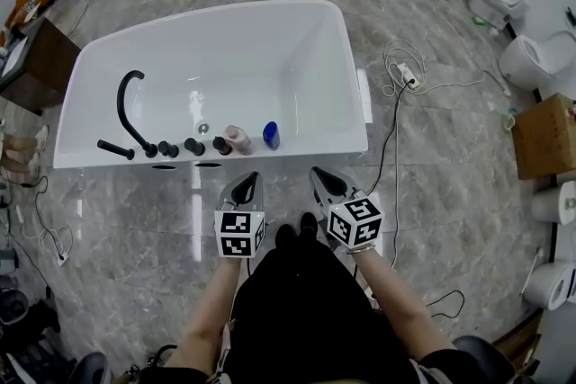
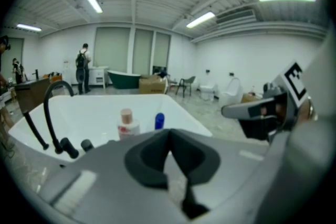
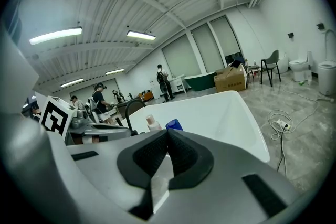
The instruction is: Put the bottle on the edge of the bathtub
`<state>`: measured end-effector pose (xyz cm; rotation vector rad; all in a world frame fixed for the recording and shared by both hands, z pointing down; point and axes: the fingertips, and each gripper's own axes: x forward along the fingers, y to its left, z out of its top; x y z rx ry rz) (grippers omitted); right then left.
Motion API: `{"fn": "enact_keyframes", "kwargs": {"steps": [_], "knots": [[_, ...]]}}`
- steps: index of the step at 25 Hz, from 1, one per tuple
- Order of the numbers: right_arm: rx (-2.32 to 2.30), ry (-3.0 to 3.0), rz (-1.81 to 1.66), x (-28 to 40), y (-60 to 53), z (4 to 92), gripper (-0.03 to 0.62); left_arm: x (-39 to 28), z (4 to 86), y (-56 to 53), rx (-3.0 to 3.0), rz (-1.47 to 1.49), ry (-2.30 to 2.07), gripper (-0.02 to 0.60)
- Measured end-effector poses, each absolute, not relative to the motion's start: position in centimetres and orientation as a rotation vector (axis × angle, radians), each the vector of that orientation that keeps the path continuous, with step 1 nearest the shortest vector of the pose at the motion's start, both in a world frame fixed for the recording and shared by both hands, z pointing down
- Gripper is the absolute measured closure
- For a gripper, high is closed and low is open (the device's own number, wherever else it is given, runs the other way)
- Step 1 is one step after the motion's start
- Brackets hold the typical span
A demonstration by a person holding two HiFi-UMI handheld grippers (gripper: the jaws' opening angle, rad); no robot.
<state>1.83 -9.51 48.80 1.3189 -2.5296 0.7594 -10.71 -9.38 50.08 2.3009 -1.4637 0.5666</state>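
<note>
From the head view, both bottles already stand upright on the near edge of the white glossy bathtub (image 1: 297, 150). The white bottle with a pinkish cap (image 1: 238, 139) is just right of the black round knobs (image 1: 194, 146) that follow the black curved tap (image 1: 130, 94). The small blue bottle (image 1: 271, 136) stands just beside it, apart from it. My left claw (image 1: 247, 187) and right claw (image 1: 322, 180) hang over the grey marble-patterned floor (image 1: 432, 193) close to my body, short of the tub and touching nothing. I judge the placing step done. Which bottle was the task's I cannot tell, since both sit on the edge. The next move calls only for keeping the claws clear so neither bottle gets knocked into the tub. I see no loose thing lying in the basin.

In the left gripper view, my left claw (image 2: 169, 136) has its dark pads pressed together with nothing between them. Beyond it, the pink-capped bottle (image 2: 126, 123) and the blue one (image 2: 159, 121) stand on the tub's edge (image 2: 191, 119), well away from the pads. What either bottle holds I cannot tell.

In the right gripper view, my right claw (image 3: 167, 136) is likewise closed and empty. The pink cap (image 3: 152, 123) and the blue bottle's top (image 3: 174, 125) show just above it, on the tub (image 3: 247, 123).
</note>
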Motion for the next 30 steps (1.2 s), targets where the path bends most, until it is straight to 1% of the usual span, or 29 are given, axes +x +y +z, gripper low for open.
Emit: {"fn": "enact_keyframes", "kwargs": {"steps": [9, 30], "knots": [[1.329, -2.549, 0.685, 1.7, -9.1, 47.4, 0.592, -10.8, 48.1, -9.4, 2.335, 0.525, -1.481, 0.574], [1.303, -2.554, 0.660, 1.7, -10.2, 47.4, 0.592, -11.5, 48.1, -10.6, 2.314, 0.506, -1.497, 0.574]]}}
